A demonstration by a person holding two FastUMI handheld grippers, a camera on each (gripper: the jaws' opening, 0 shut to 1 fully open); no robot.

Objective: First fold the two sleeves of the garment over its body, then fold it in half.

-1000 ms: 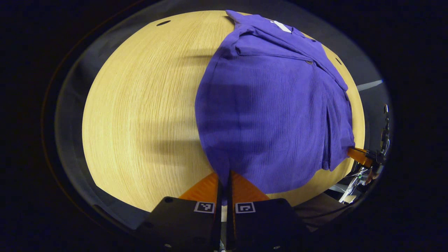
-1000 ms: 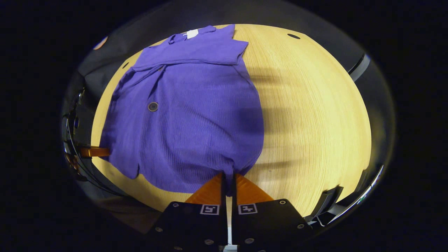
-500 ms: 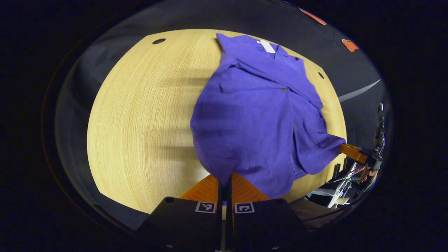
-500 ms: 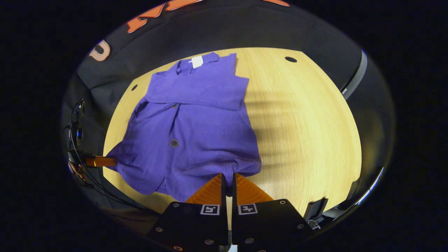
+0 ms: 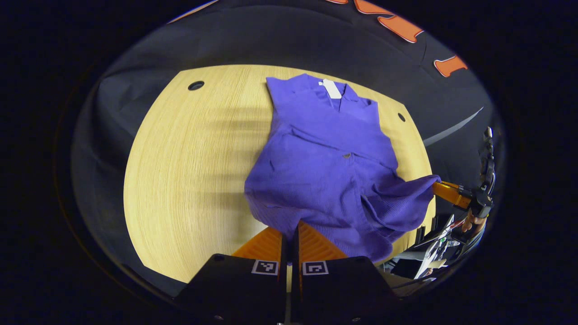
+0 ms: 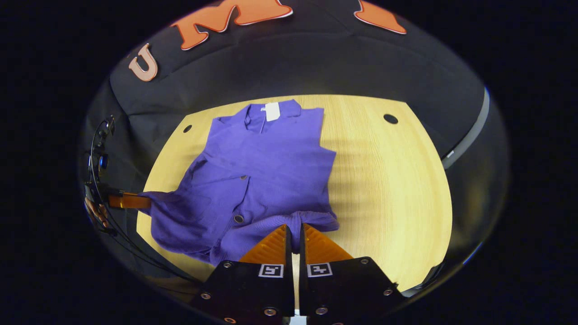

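Claws (image 5: 289, 228) (image 6: 294, 230) clamped on garment (image 5: 325, 167) hem | lifted higher, farther from table (image 5: 189, 171)

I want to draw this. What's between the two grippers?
In both views, the purple shirt's lifted hem stretches between the left hand-held gripper and right hand-held gripper.

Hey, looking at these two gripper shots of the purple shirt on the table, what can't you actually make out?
- Left gripper view: the purple shirt hem corner, hidden between the left hand-held gripper fingers.
- Right gripper view: the pinched hem, hidden by the right hand-held gripper.
- Both views: the white neck tag, too small to read.
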